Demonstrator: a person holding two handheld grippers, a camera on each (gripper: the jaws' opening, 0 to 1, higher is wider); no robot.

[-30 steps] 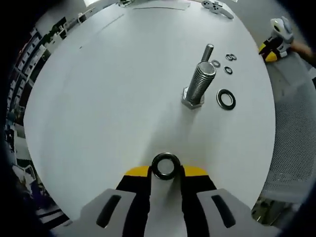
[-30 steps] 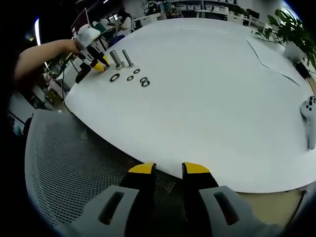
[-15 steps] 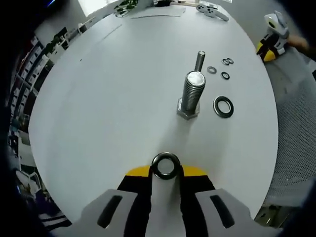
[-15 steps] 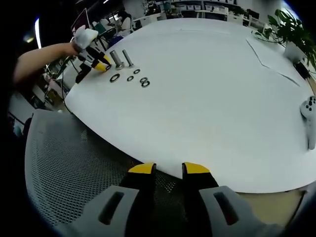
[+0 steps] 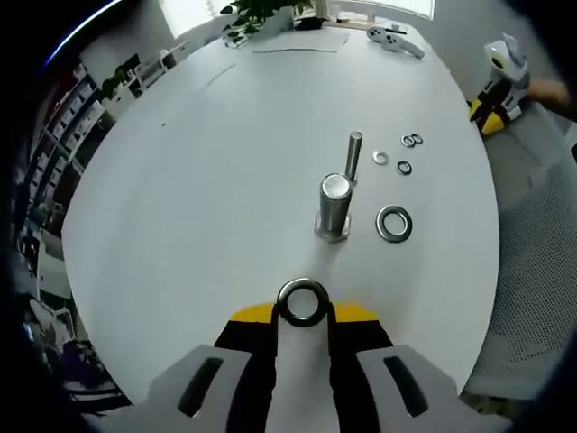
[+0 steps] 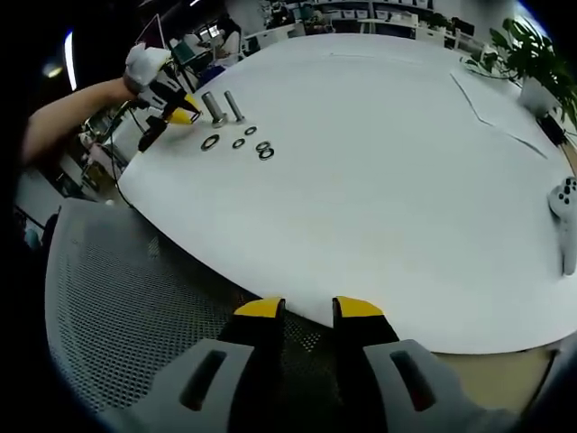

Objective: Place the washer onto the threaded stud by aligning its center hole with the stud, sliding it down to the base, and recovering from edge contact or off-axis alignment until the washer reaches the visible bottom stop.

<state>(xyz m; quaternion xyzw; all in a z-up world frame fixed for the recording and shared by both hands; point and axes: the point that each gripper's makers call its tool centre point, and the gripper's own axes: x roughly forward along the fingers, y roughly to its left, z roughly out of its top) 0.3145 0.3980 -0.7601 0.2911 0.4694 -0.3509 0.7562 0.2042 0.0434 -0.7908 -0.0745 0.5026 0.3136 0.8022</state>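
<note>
A dark metal washer (image 5: 302, 304) sits pinched between the yellow tips of my left gripper (image 5: 302, 311), which is shut on it. Ahead of it the thick threaded stud (image 5: 334, 206) stands upright on the white table (image 5: 198, 180), seen almost from above. A thinner stud (image 5: 352, 155) stands just behind it. The washer is short of the thick stud and not touching it. In the right gripper view a hand holds the left gripper (image 6: 167, 99) beside the two studs (image 6: 215, 108). My right gripper (image 6: 306, 311) is open with nothing in it, over the table's near edge.
A large loose washer (image 5: 394, 223) and several small ones (image 5: 404, 167) lie right of the studs. A grey mesh chair (image 6: 135, 298) stands beside the table. A white game controller (image 6: 566, 203) and a potted plant (image 6: 532, 54) are at the far side.
The left gripper has risen and tipped with the washer, so the thick stud now shows more from above and nearer the view's centre. The right gripper has stayed still.
</note>
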